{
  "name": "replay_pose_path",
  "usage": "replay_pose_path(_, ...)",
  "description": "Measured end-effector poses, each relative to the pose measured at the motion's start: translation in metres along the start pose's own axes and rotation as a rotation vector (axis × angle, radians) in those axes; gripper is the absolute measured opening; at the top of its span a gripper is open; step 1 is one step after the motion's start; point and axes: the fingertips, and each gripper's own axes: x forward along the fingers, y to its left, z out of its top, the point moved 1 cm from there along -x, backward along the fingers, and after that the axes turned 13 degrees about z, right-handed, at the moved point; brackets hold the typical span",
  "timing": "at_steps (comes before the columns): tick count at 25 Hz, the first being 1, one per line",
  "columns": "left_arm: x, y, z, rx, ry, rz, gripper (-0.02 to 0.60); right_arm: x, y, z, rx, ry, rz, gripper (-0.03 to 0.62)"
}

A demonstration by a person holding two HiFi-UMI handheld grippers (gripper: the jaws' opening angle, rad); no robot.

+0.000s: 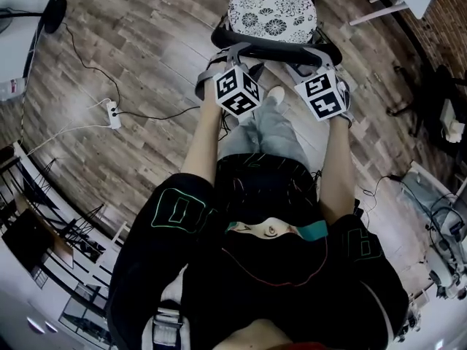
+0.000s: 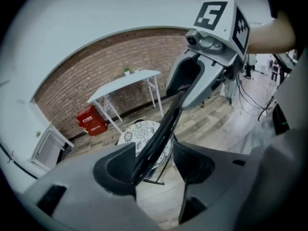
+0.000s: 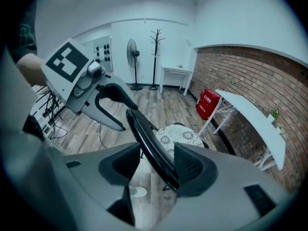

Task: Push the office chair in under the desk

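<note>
The office chair has a black-and-white patterned seat [image 1: 272,9] and a black curved backrest rim [image 1: 277,49], right in front of the person's legs. My left gripper [image 1: 219,64] straddles the rim's left end; the rim [image 2: 161,134] runs between its jaws, lying against the left one with a gap on the right, open [image 2: 154,165]. My right gripper [image 1: 330,63] straddles the right end; the rim [image 3: 144,134] passes close along the right jaw, with room on the left, open [image 3: 156,165]. A white desk [image 2: 127,83] stands beyond the chair by the brick wall.
A red box [image 2: 91,119] sits on the floor beside the desk. A white power strip [image 1: 113,113] with cables lies on the wood floor at left. A fan [image 3: 132,57] and coat stand [image 3: 156,57] are by the far wall. Equipment and cables crowd the right side.
</note>
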Motion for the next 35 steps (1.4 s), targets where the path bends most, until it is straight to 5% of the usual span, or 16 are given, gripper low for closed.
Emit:
replay_pose_path(8, 0.037, -0.009, 0.0, 0.116, 0.066, -0.068, 0.276, 0.028, -0.015, -0.029, -0.157, 0.221, 0.037, 0.256)
replay_pose_path(20, 0.071, -0.018, -0.013, 0.276, 0.165, -0.171, 0.282, 0.051, -0.031, -0.052, -0.293, 0.387, 0.084, 0.241)
replay_pose_path(27, 0.088, -0.028, -0.015, 0.432, 0.117, -0.211, 0.221, 0.054, -0.029, -0.058, -0.36, 0.45, 0.077, 0.181)
replay_pose_path(35, 0.093, -0.027, -0.01, 0.497, 0.095, -0.181, 0.175, 0.049, -0.035, -0.058, -0.333, 0.492, 0.038, 0.166)
